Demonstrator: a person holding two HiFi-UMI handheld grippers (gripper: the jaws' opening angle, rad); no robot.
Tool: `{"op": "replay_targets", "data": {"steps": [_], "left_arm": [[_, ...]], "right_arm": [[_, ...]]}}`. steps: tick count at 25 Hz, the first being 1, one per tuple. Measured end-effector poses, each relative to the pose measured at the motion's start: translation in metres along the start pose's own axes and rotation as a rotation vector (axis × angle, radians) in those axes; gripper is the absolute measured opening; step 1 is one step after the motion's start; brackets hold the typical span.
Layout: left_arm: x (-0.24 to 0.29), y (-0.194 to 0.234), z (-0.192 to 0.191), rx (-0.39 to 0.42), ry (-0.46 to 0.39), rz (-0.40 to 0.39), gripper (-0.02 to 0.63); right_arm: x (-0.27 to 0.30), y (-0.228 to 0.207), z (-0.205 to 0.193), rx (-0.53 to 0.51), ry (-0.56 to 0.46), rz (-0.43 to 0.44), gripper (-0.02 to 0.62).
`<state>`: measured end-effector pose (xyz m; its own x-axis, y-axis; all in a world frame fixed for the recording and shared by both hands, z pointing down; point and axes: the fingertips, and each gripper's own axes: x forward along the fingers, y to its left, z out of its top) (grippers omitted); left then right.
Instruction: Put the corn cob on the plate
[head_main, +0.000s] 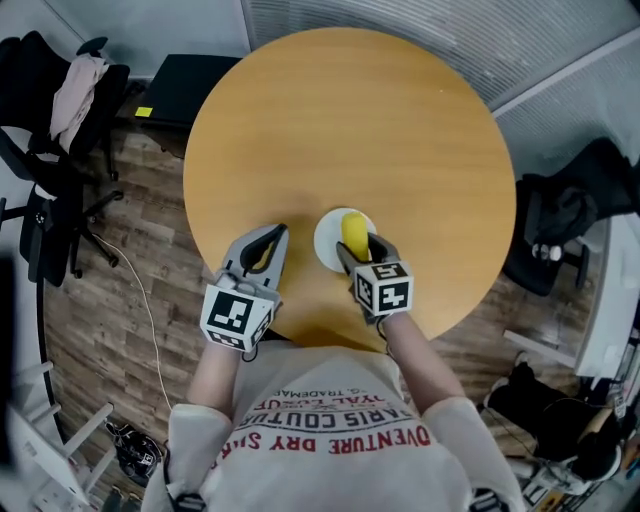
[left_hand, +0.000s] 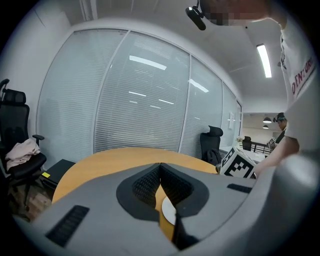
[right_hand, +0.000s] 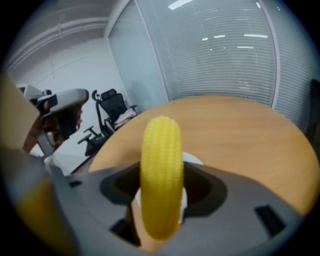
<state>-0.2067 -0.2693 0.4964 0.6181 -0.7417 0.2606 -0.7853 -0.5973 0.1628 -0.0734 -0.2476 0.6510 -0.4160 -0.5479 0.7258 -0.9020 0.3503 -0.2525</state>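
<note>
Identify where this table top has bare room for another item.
Bare: the far half of the table and both side flanks, out to the rim. Crowded: the near edge, where the left gripper sits beside the plate and the right gripper holds the corn cob over it.

Office: swivel chairs (head_main: 45, 180), blinded glass partitions (left_hand: 140, 100).

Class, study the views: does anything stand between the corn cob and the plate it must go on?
Nothing visible does. The right gripper holds the corn cob right at the white plate; the shut, empty left gripper sits off to the side.
</note>
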Motion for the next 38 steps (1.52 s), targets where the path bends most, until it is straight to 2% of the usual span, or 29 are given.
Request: {"op": "replay_targets", "data": {"steps": [7, 18, 24, 32, 38], "left_arm": [[0.007, 0.014, -0.019, -0.023, 0.044, -0.005, 0.034], [0.011, 0.019, -0.033, -0.011, 0.082, -0.015, 0.034], [0.009, 0.018, -0.036, -0.003, 0.093, -0.020, 0.034], [0.003, 0.021, -0.038, -0.032, 0.100, -0.016, 0.034], [0.002, 0.019, -0.027, -0.013, 0.074, -0.031, 0.034]], "right_arm": [[0.028, -0.005, -0.016, -0.013, 0.083, -0.027, 0.268], [0.048, -0.008, -0.032, -0.017, 0.156, -0.030, 0.268], [0.051, -0.009, -0.033, -0.006, 0.145, -0.072, 0.268], [0.043, -0.009, -0.023, 0.030, 0.096, -0.067, 0.268], [0.014, -0.003, 0.003, 0.037, -0.012, -0.114, 0.262]]}}
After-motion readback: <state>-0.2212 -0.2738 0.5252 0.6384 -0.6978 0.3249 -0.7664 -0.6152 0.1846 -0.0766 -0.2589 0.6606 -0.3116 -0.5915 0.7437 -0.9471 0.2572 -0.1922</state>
